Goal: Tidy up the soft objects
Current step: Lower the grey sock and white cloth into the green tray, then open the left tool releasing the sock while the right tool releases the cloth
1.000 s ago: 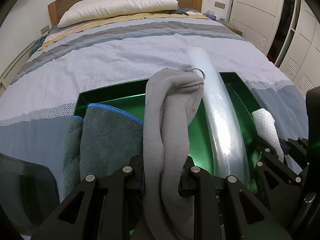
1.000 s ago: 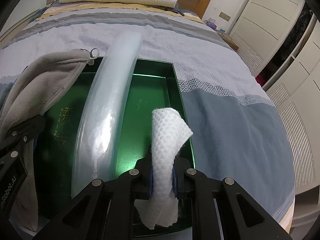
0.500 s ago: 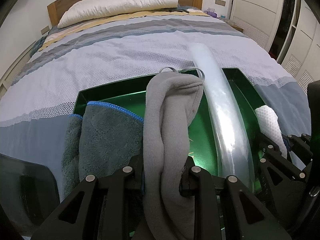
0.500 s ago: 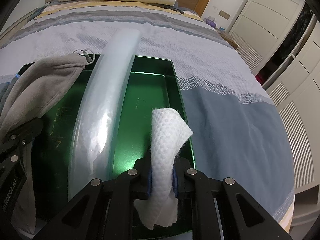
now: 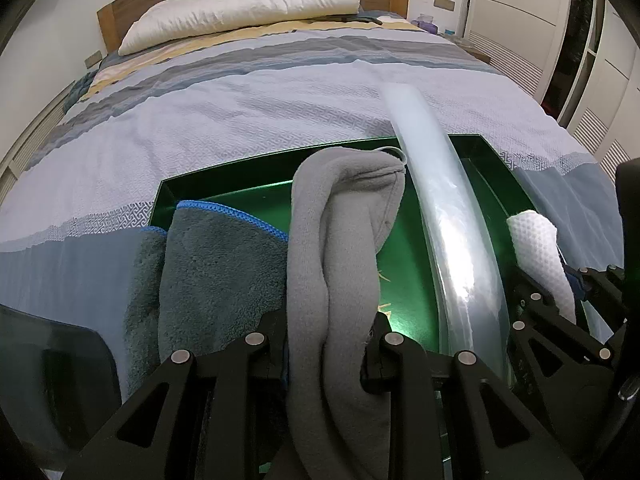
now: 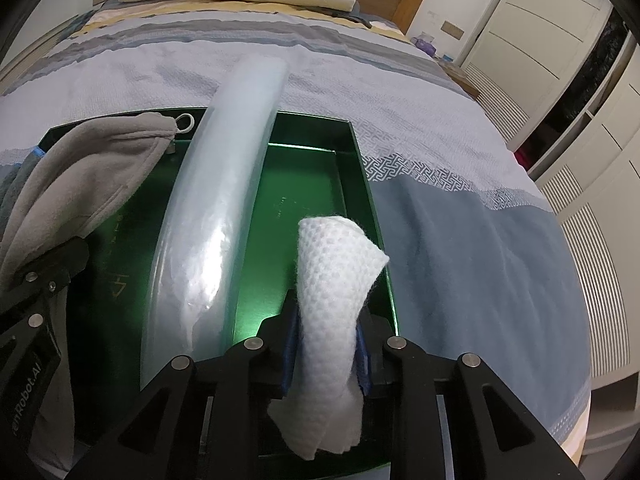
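My left gripper is shut on a grey fleece cloth and holds it over the green tray. A teal towel with blue edging lies in the tray's left part, draped over its left rim. My right gripper is shut on a white waffle cloth, over the tray's right part. A long clear plastic roll lies across the tray's middle, its far end out on the bed. The grey cloth also shows in the right wrist view, and the white cloth in the left wrist view.
The tray rests on a bed with a striped grey-blue cover. A white pillow lies at the wooden headboard. White wardrobe doors stand to the right of the bed. A nightstand sits by the headboard.
Both grippers have moved forward and lower over the tray, each still holding its cloth. The tray and plastic roll look nearer.
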